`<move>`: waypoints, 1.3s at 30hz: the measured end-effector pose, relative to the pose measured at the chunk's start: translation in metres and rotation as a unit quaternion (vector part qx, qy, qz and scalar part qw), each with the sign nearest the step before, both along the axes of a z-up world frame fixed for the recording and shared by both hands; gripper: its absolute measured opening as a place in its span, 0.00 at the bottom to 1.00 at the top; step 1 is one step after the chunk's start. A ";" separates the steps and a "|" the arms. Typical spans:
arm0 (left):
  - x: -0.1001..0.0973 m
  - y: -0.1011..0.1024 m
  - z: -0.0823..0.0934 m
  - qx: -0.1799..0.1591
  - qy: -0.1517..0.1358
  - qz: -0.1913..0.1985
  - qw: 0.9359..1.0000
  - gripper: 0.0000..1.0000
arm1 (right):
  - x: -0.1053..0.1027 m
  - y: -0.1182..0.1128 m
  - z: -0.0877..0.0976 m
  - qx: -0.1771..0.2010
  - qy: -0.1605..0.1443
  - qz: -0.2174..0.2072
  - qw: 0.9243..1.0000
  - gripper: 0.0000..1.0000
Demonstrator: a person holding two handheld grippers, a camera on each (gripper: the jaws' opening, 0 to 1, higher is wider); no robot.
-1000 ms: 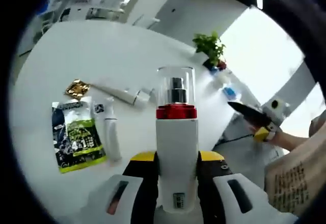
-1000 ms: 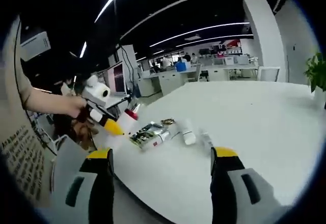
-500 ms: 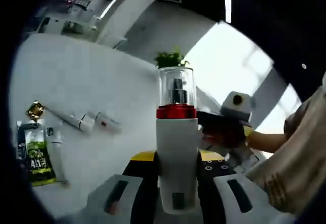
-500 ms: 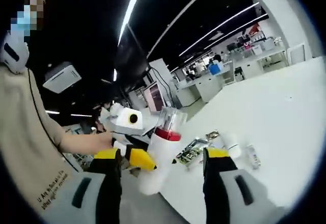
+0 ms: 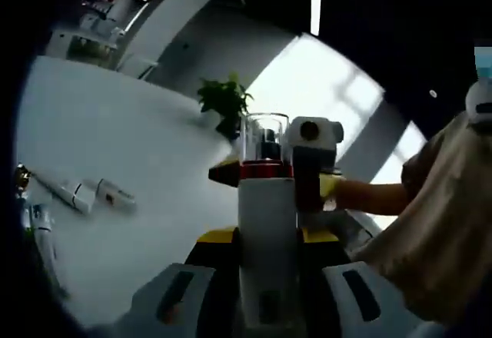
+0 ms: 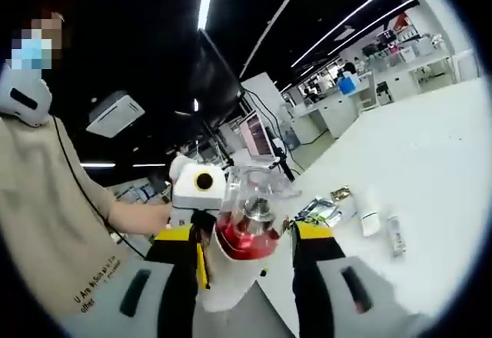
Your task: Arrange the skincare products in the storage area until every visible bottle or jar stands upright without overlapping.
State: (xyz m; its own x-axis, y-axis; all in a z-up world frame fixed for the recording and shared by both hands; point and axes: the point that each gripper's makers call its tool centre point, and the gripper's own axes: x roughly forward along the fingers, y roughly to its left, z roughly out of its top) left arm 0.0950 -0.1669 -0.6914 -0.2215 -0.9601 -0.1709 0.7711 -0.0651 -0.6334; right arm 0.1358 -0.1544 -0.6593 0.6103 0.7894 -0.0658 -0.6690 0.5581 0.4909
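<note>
The bottle's point(image 5: 267, 246) foot is hidden between the left tongs point(image 5: 267, 276), whose yellow-tipped jaws clench its white body, holding it in the air off the table's point(image 5: 115, 161) edge. In the left gripper view it stands straight up the picture: a smooth white cylinder, a glossy red collar, then a clear domed cap over a dark pump. The right tongs point(image 5: 265, 175) sit partly behind that cap, one yellow tip poking out on each side of the collar. The right gripper view looks down on the cap, with the bottle point(image 6: 244, 250) between the right tongs point(image 6: 244, 240); whether those jaws press it or merely bracket it I cannot tell. That view also shows a green packet point(image 6: 319, 211) and two small white tubes point(image 6: 370, 213) lying flat on the table point(image 6: 430, 169) beyond the bottle. In the left gripper view two tubes point(image 5: 73, 192) lie left of the bottle, and more items at the far left are cut off and blurred
</note>
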 end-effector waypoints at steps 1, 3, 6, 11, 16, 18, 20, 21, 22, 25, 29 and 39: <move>-0.002 -0.001 -0.001 0.005 -0.002 -0.007 1.000 0.24 | 0.001 -0.002 -0.003 -0.003 0.008 -0.006 1.000 0.40; -0.001 -0.005 -0.003 0.006 -0.003 -0.010 1.000 0.24 | 0.001 -0.004 -0.002 0.002 0.003 -0.006 1.000 0.39; 0.000 -0.010 -0.003 0.006 -0.006 -0.014 1.000 0.24 | 0.001 -0.008 -0.001 -0.005 -0.008 -0.013 1.000 0.37; 0.003 -0.019 -0.008 0.021 -0.075 -0.030 0.997 0.25 | 0.003 -0.014 0.001 -0.048 -0.044 -0.023 0.998 0.36; 0.017 -0.029 -0.023 0.050 -0.139 -0.019 0.989 0.27 | 0.010 -0.022 -0.010 -0.118 -0.054 -0.066 0.989 0.35; 0.021 -0.034 -0.030 0.060 -0.152 -0.014 0.986 0.28 | 0.012 -0.024 -0.016 -0.155 -0.064 -0.080 0.983 0.35; 0.025 -0.037 -0.042 0.078 -0.181 -0.013 0.980 0.28 | 0.012 -0.023 -0.025 -0.206 -0.068 -0.079 0.973 0.34; 0.024 -0.039 -0.046 0.083 -0.185 -0.015 0.979 0.28 | 0.011 -0.021 -0.030 -0.232 -0.074 -0.073 0.967 0.34; 0.024 -0.040 -0.051 0.088 -0.193 -0.018 0.977 0.28 | 0.011 -0.021 -0.034 -0.248 -0.077 -0.070 0.963 0.34; 0.022 -0.045 -0.067 0.107 -0.221 -0.025 0.969 0.28 | 0.011 -0.020 -0.047 -0.276 -0.074 -0.069 0.956 0.33; 0.024 -0.053 -0.086 0.118 -0.222 -0.023 0.968 0.27 | 0.013 -0.028 -0.062 -0.295 -0.061 -0.081 0.950 0.33; 0.023 -0.066 -0.116 0.140 -0.250 -0.044 0.957 0.26 | 0.010 -0.050 -0.096 -0.332 -0.037 -0.119 0.935 0.33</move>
State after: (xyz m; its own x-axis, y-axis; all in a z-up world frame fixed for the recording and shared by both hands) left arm 0.1176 -0.2327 -0.8076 -0.1224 -0.8423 -0.5249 0.9817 -0.0249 -0.1889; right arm 0.1463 -0.2040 -0.7555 0.7864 0.4303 -0.4433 -0.5048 0.8611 -0.0597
